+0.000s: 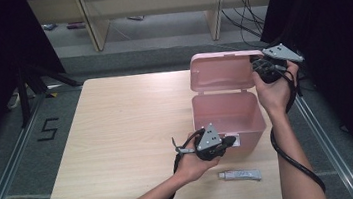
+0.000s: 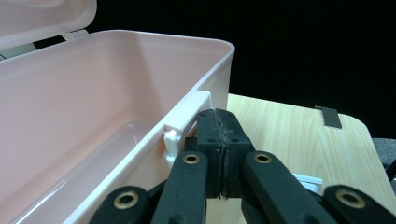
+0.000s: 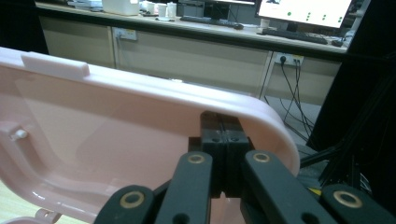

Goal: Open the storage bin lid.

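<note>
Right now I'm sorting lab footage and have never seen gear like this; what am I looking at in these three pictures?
A person holds a hand-held two-jaw gripper in each hand. The high view looks down on a wooden table. On it stand an open pink box, its lid raised, and a small tube in front. The other two pictures come from cameras riding on the grippers. The left gripper sits shut at the box's front latch. The right gripper appears shut against the lid's edge, apparently holding it up.

tube [image 1: 240, 174] on table [image 1: 118, 136] (near edge) | "5" floor mark [image 1: 47, 129]
</note>
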Available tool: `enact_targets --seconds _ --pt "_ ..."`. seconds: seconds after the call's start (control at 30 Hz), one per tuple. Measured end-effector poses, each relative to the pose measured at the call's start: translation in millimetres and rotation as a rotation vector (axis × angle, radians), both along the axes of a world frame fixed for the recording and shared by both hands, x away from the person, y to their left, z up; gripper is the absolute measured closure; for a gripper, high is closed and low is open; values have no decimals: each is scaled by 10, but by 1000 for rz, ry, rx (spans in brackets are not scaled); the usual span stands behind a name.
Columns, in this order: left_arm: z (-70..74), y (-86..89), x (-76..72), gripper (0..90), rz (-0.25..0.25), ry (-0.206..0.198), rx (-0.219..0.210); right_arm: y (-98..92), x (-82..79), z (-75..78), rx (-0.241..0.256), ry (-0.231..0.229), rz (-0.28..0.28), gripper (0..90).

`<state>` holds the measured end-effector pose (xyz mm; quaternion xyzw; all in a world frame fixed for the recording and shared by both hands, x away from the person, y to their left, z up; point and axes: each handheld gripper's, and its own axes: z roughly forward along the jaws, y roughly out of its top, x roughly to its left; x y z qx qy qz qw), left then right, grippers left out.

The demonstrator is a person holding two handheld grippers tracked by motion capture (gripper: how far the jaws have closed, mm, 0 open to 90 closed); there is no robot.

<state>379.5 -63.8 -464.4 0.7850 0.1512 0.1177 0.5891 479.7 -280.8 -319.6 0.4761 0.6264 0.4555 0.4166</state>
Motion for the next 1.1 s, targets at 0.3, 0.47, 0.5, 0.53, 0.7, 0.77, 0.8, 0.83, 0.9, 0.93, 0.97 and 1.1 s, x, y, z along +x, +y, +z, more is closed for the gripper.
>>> enact_targets --seconds 0.3,0.47,0.5,0.53,0.7,0.77,0.8,0.83,0.9,0.93,0.97,1.1 --pt "0 0 0 884 -1 0 1 -1 113 -60 -4 35 -1 900" --pt "0 -2 1 884 -1 -1 0 -1 153 -97 8 49 -4 900" --pt "1 -1 2 884 -2 -2 1 0 155 -101 4 48 -8 900" --pt "1 -1 2 884 -2 -2 1 0 155 -101 4 48 -8 900" --pt "2 -2 2 884 -1 0 1 -14 196 -125 3 68 -4 900" --pt "1 -4 2 883 -2 0 0 -4 191 -136 7 64 -2 900" --pt "1 -5 1 883 -2 1 -1 -2 181 -140 1 62 -1 900" --pt "1 -5 1 883 -2 1 -1 0 177 -144 -1 56 4 900" --pt "2 -7 3 882 -3 0 -1 12 147 -146 10 58 1 896" --pt "2 -7 3 883 -3 0 -1 12 147 -146 10 58 1 896" --pt "1 -8 3 882 -3 1 -2 9 132 -149 7 59 10 895" --pt "-1 -8 0 882 -1 0 -4 0 95 -150 3 62 12 895"
